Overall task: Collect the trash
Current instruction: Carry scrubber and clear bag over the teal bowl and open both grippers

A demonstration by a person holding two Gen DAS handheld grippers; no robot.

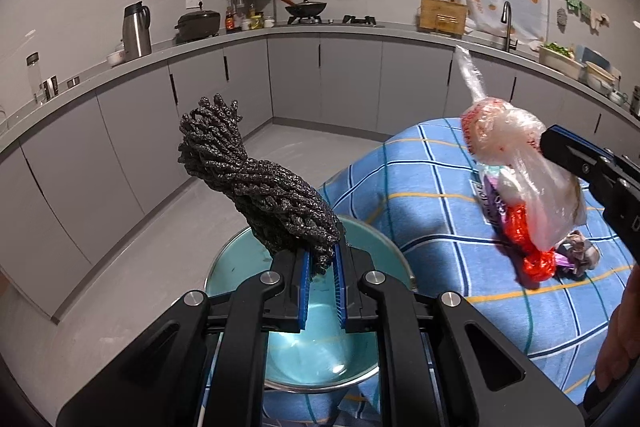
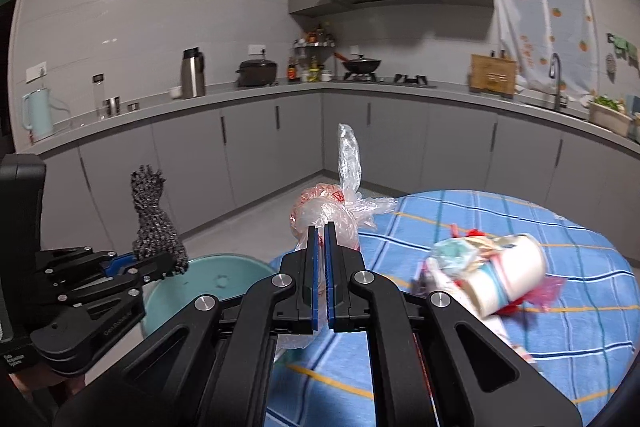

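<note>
My left gripper (image 1: 322, 261) is shut on a dark grey twisted mesh bundle (image 1: 256, 183) and holds it above a teal bin (image 1: 360, 359) lined with a teal bag. It also shows in the right wrist view (image 2: 154, 219). My right gripper (image 2: 323, 233) is shut on a crumpled clear plastic bag with red print (image 2: 324, 215), held in the air above the table's left edge. That bag shows in the left wrist view (image 1: 520, 167). More trash lies on the blue checked tablecloth (image 2: 520, 347): a paper cup (image 2: 504, 279) with wrappers and red netting (image 1: 536, 259).
The bin (image 2: 208, 283) stands on the floor at the table's left edge. Grey kitchen cabinets (image 1: 320, 75) and a countertop with a thermos (image 1: 137, 29), pots and a sink run along the far walls. Grey floor lies between the table and the cabinets.
</note>
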